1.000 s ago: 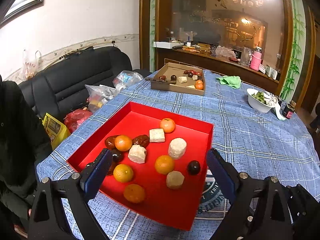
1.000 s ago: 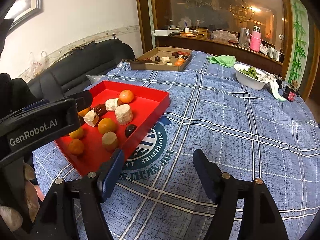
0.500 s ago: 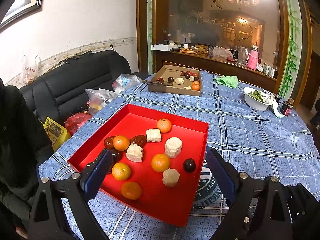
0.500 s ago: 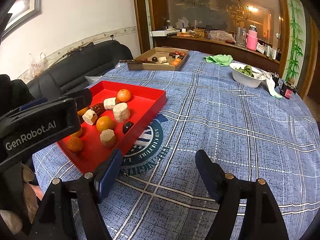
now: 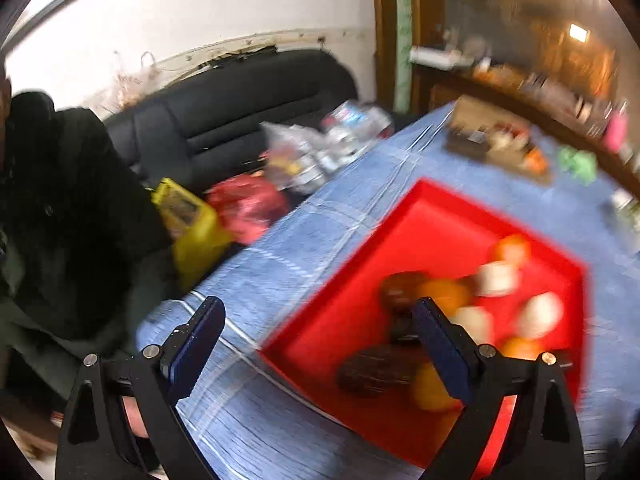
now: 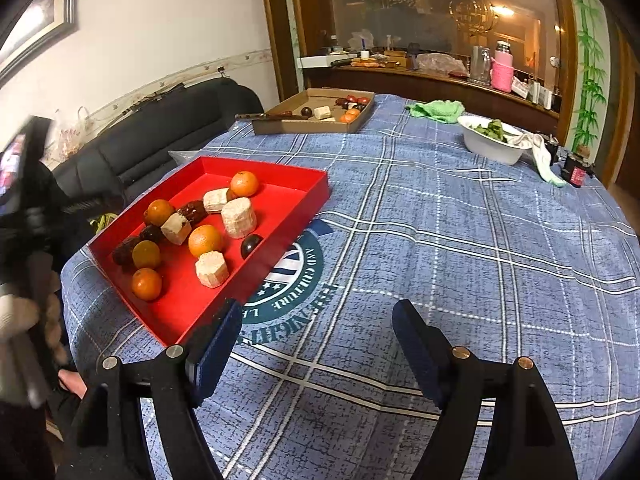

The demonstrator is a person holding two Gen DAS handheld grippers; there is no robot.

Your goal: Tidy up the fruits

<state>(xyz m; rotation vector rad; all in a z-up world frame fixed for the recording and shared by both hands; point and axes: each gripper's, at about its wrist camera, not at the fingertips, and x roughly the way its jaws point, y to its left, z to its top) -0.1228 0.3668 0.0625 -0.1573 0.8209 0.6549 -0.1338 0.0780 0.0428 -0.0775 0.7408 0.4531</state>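
Oranges (image 6: 205,240) and dark fruits (image 6: 251,245) (loosely scattered) in red tray (image 6: 288,216)

home dining room | sofa (image 6: 168,128) | clothed table (image 6: 460,240) | sideboard (image 6: 440,80)

Tablecloth (image 6: 460,240): blue, mottled weave, white plaid lines; teal and white round emblem (image 6: 288,280) printed on it
Tray (image 6: 304,184): solid red, near the table's left edge
In tray: orange citrus (image 6: 205,240), dark brown dates (image 6: 194,210), cream-white chunks (image 6: 239,217), one near-black round fruit (image 6: 251,245)
Cardboard box (image 6: 312,126), far edge: plain brown
Cloth (image 6: 436,110): bright green
Bowl (image 6: 490,146): white
Sofa (image 5: 240,96): black
Gripper pads (image 6: 214,344): dark blue on black frames
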